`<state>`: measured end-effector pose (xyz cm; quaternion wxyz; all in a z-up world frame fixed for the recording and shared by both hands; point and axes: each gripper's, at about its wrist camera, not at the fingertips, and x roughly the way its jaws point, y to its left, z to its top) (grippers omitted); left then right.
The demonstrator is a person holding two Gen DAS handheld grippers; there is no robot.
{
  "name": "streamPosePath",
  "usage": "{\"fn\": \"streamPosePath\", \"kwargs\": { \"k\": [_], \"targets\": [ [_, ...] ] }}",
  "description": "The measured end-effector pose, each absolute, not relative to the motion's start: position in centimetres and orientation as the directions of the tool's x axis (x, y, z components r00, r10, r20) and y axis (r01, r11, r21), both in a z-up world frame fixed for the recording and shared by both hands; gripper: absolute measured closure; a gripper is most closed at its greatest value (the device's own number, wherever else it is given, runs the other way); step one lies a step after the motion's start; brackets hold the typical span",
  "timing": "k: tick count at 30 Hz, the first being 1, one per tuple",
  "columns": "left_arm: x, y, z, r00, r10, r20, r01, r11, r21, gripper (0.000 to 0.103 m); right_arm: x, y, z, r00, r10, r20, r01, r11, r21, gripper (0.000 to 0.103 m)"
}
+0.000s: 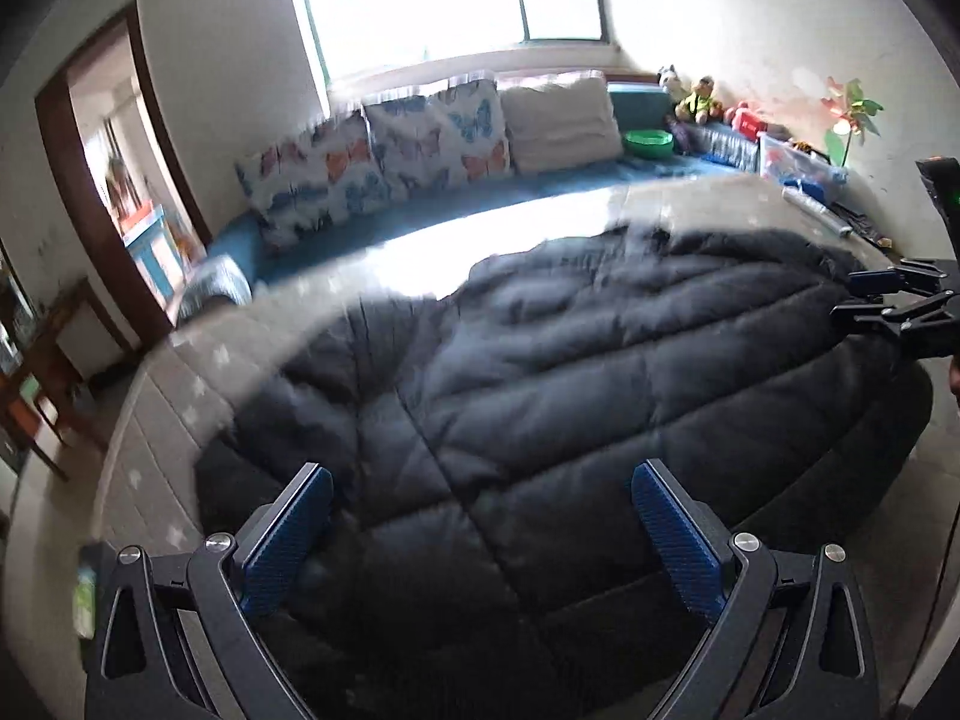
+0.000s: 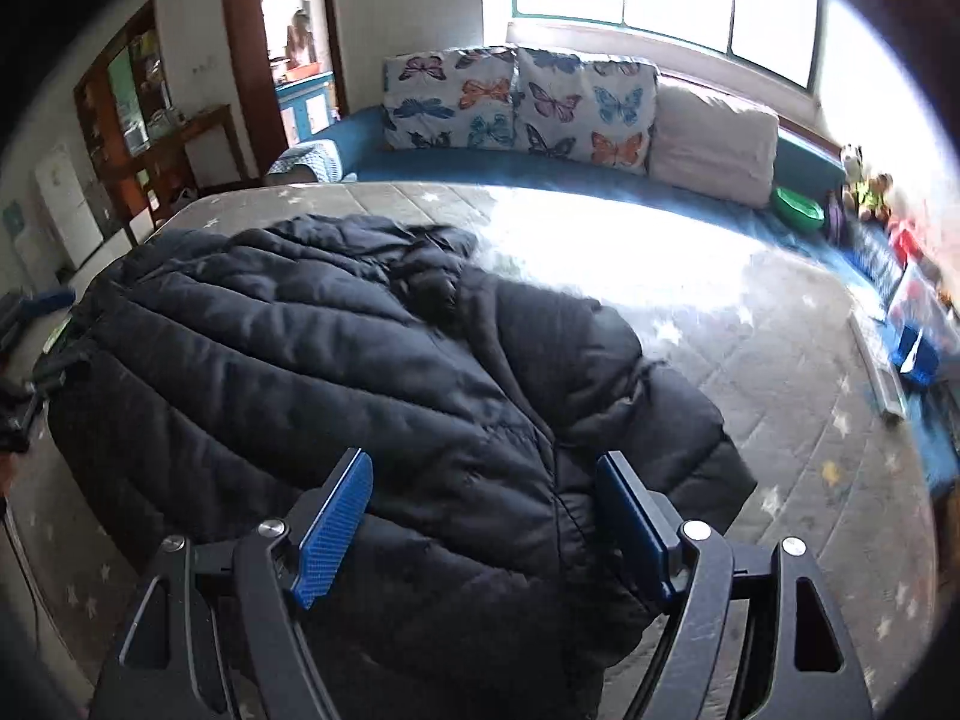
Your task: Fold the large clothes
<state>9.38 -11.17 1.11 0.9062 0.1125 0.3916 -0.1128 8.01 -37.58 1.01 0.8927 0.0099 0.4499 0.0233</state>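
Observation:
A big black quilted puffer jacket (image 1: 570,372) lies spread on a grey star-patterned mattress (image 1: 180,396). My left gripper (image 1: 480,492) hovers above the jacket's near part, jaws wide apart, nothing between the blue pads. In the right wrist view the same jacket (image 2: 336,360) fills the middle of the mattress (image 2: 780,396). My right gripper (image 2: 483,480) stands open over the jacket's near edge, holding nothing. The right gripper (image 1: 864,300) also shows at the right edge of the left wrist view, and the left gripper (image 2: 36,330) at the left edge of the right wrist view.
Butterfly cushions (image 2: 516,102) and a white pillow (image 2: 714,144) line a blue bench under the bright window. A green bowl (image 2: 798,210), toys (image 2: 864,189) and boxes (image 2: 912,312) crowd the right side. An open doorway (image 2: 294,60) and wooden furniture (image 2: 174,144) lie at left, with a person beyond the doorway.

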Motion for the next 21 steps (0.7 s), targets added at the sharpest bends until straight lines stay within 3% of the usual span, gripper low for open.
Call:
{"fn": "streamPosePath", "kwargs": {
  "k": [3,9,14,21],
  "targets": [
    [9.9,-9.5,-0.4,0.643,-0.184,-0.743,0.284,0.959,0.009,0.0,8.4,-37.9,-0.6,0.577,0.053,-0.815,-0.021,0.999,0.05,0.018],
    [9.4,-9.5,-2.2,0.669,-0.176,-0.722,0.287,0.957,0.032,0.0,8.8,-38.1,-1.9,0.587,0.07,-0.807,-0.016,0.997,0.075,0.017],
    [8.9,-7.4,0.0,0.673,-0.192,-0.714,0.261,0.965,-0.015,0.0,7.8,-36.9,0.0,0.583,0.004,-0.813,-0.004,1.0,0.002,0.017],
    [9.0,-1.4,3.2,0.702,-0.203,-0.682,0.15,0.979,-0.136,0.0,6.5,-32.8,3.0,0.641,0.101,-0.761,-0.111,0.993,0.039,0.017]
  ]
}}
